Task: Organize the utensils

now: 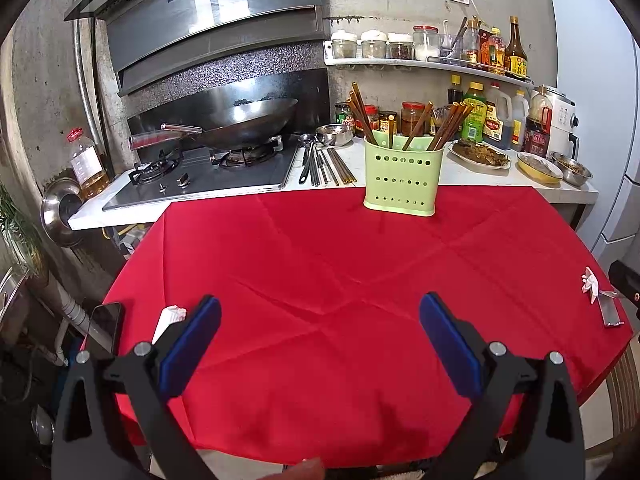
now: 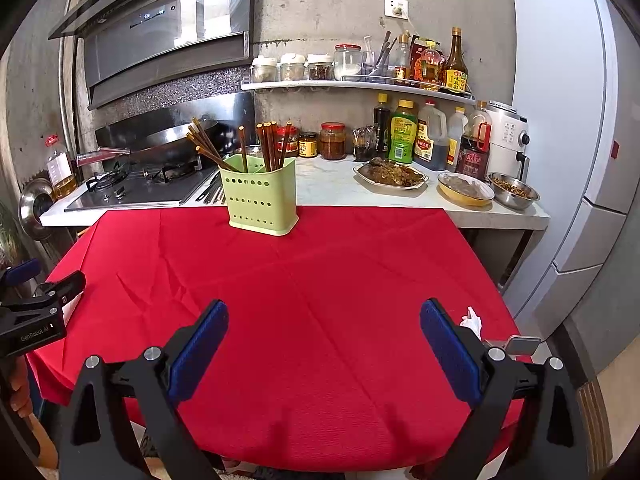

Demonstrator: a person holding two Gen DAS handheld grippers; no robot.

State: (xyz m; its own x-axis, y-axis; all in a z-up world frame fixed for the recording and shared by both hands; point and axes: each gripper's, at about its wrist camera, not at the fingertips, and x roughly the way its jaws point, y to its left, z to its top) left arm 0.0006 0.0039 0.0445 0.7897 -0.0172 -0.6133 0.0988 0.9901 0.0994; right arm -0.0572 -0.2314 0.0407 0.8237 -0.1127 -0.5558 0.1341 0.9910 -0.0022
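A pale green perforated utensil holder [image 1: 402, 178] [image 2: 260, 196] stands at the far edge of the red tablecloth [image 1: 320, 280] [image 2: 320, 300], with several brown chopsticks [image 1: 444, 128] [image 2: 270, 148] upright in it. Loose metal chopsticks and spoons [image 1: 324, 164] [image 2: 214, 192] lie on the white counter beside the stove. My left gripper [image 1: 320, 312] is open above the near part of the cloth, holding nothing. My right gripper [image 2: 324, 316] is open too, also with nothing in it. The left gripper's body [image 2: 36, 312] shows at the left edge of the right wrist view.
A wok [image 1: 244, 120] sits on the gas stove [image 1: 200, 176]. Bottles, jars and dishes of food [image 2: 390, 174] crowd the counter; a fridge [image 2: 572, 140] stands right. A phone [image 1: 106, 322] and tissue [image 1: 172, 316] lie at the cloth's left edge, a tissue [image 2: 472, 320] and metal piece [image 2: 522, 344] at its right.
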